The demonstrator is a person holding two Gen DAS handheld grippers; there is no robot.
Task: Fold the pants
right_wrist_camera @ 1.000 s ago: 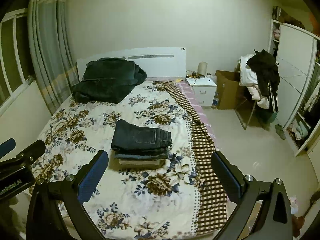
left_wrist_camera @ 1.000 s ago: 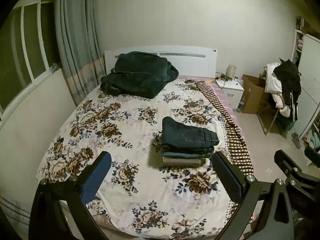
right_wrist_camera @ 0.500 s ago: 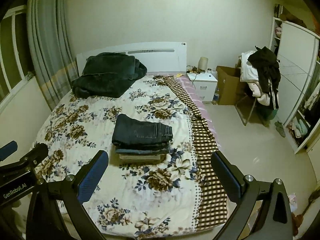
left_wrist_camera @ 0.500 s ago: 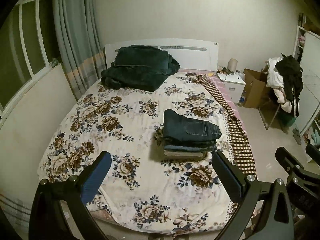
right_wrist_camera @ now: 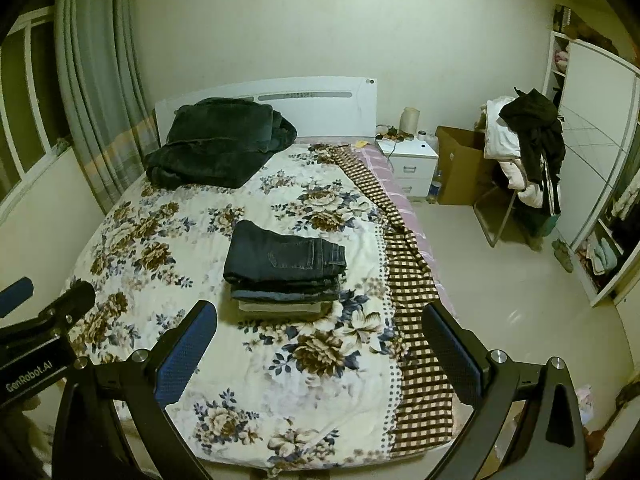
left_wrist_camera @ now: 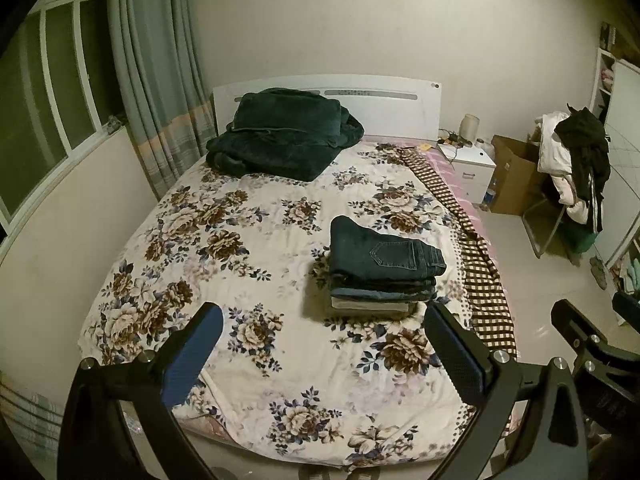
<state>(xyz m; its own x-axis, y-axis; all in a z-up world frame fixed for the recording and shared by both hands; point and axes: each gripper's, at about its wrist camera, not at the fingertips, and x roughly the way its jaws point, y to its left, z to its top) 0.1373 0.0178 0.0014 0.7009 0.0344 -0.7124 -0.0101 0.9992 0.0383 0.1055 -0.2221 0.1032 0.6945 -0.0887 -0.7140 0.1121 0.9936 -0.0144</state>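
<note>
Folded dark jeans (left_wrist_camera: 384, 254) on top of a neat stack of folded pants (right_wrist_camera: 286, 280), resting on the floral bedspread (left_wrist_camera: 248, 248), right of the bed's middle and toward its near half. At least 3 layers visible in the stack: dark denim on top, bluer denim under it, a pale pair at the bottom.

Left gripper (left_wrist_camera: 322, 320) held above the near edge of the bed, fingers spread wide, nothing between them, well apart from the stack. Right gripper (right_wrist_camera: 320, 318) likewise spread wide and empty, also clear of the stack. Blue pads (right_wrist_camera: 182, 354) showing on the inner faces of the fingers.

Farther off: a dark green blanket (left_wrist_camera: 280, 134) bundled at the far left of the bed against the white headboard (left_wrist_camera: 384, 92). A brown checked sheet (right_wrist_camera: 404, 280) hanging down the right side of the bed. A white nightstand (right_wrist_camera: 412, 160), a cardboard box (right_wrist_camera: 460, 164) and a chair heaped with clothes (right_wrist_camera: 524, 144) at far right. Curtains (left_wrist_camera: 156, 76) and a window (left_wrist_camera: 44, 92) at left.

Only in the left wrist view: part of the right gripper at the right edge. Only in the right wrist view: the left gripper's body at the left edge with "GenRobot.AI" lettering, plus the open wardrobe (right_wrist_camera: 600, 184) with shelves at far right.
</note>
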